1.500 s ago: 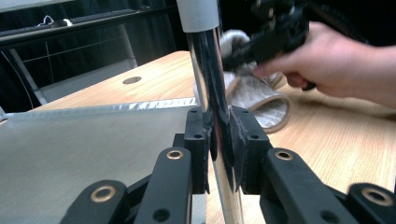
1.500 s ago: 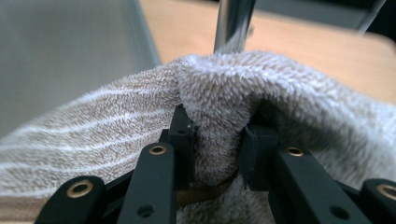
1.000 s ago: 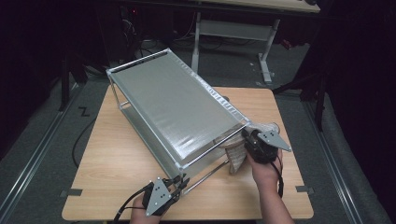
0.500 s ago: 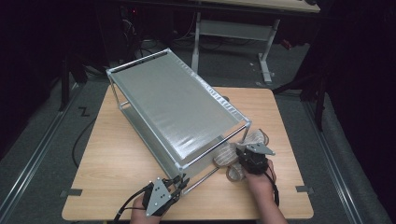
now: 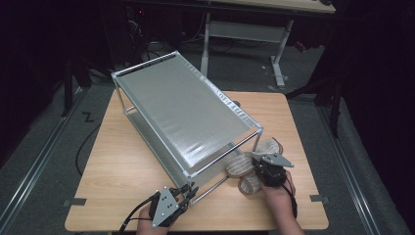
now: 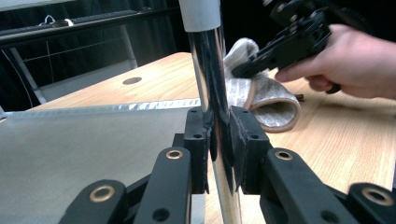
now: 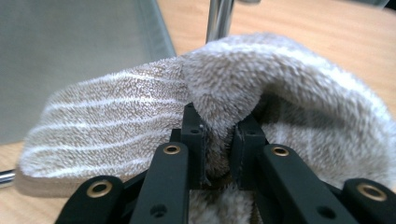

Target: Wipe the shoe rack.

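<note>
Right gripper [image 5: 268,172] has jaws pinched on a fold of the striped slipper [image 7: 140,126], which rests on the table [image 5: 122,166] by the rack's [image 5: 186,112] near right corner; soft, light, floppy, so grabbing a bunched fold works. Left gripper [image 6: 219,144] clamps the rack's chrome post [image 6: 210,60], slick and stiff. Open tabletop lies right of the rack; table edge is near.

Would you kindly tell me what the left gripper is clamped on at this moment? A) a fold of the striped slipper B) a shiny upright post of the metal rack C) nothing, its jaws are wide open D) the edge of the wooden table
B: in the left gripper view, the left gripper has both jaws pressed against the rack's chrome post, while the striped slipper lies beyond it.
</note>
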